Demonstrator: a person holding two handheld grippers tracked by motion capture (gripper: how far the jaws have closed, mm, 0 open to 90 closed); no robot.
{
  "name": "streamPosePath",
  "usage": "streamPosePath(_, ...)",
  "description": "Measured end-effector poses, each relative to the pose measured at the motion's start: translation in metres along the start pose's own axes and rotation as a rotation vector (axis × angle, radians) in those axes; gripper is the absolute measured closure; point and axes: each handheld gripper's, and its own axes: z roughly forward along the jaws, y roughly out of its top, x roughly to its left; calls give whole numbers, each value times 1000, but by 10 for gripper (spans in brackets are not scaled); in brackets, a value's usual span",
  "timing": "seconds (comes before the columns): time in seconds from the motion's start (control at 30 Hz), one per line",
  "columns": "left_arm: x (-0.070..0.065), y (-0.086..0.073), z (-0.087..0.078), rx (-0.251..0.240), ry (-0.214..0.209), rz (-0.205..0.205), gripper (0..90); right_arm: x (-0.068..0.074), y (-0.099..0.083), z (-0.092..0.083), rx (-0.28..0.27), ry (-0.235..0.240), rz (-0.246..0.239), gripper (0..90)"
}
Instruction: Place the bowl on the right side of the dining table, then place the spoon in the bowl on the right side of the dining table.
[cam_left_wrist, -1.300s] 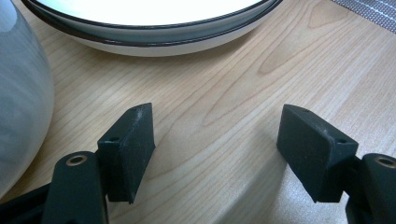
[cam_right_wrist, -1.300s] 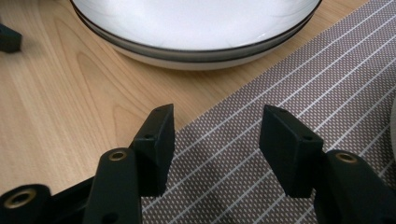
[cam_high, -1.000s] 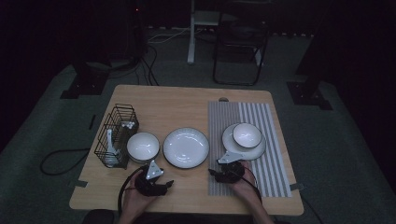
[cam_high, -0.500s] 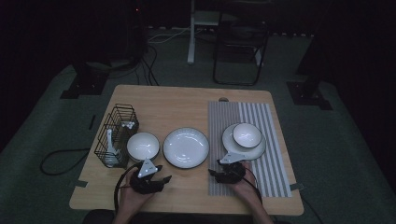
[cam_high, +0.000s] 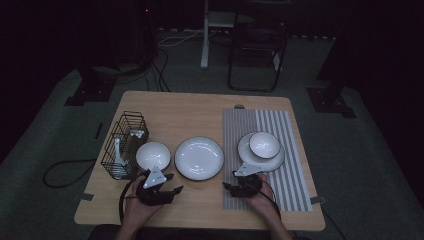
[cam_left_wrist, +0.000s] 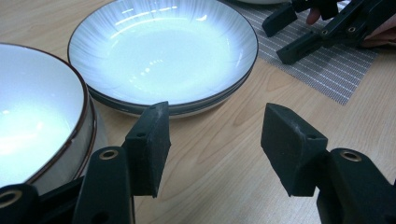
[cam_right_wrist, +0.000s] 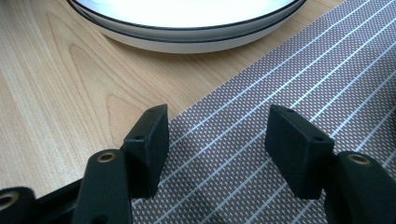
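Beyond the left jaws, the plate (cam_left_wrist: 163, 49)

High view: dim and grainy, room black toward twelve o'clock, light falling solely on the pale wooden table (cam_high: 200, 107). Left gripper view: bright and sharp; overhead glare streaks the shallow white dark-rimmed plate (cam_left_wrist: 163, 51) toward twelve o'clock. Right gripper view: evenly lit, with the black foreground jaws slightly soft and faint shadow beneath them.

Overhead camera; claw cameras near plate (cam_left_wrist: 163, 51)
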Motion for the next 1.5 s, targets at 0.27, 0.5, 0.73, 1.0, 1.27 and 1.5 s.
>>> streamPosePath(0.27,4,-1,1,15,-6,-10,428,0,0,0,0,-1,0,397)
streamPosePath(0.5,2,4,-4,9,10,15,428,1,0,0,3,6,-11,368)
streamPosePath(0.73,-3,15,-15,-11,24,45,426,1,0,0,3,6,-11,368)
streamPosePath(1.0,-2,28,-34,-38,62,60,418,1,0,1,3,5,-11,369)
streamPosePath(1.27,13,32,-50,-50,122,53,419,1,0,1,3,5,-11,368)
streamPosePath(1.5,26,40,-68,-70,177,38,422,1,0,1,2,5,-10,368)
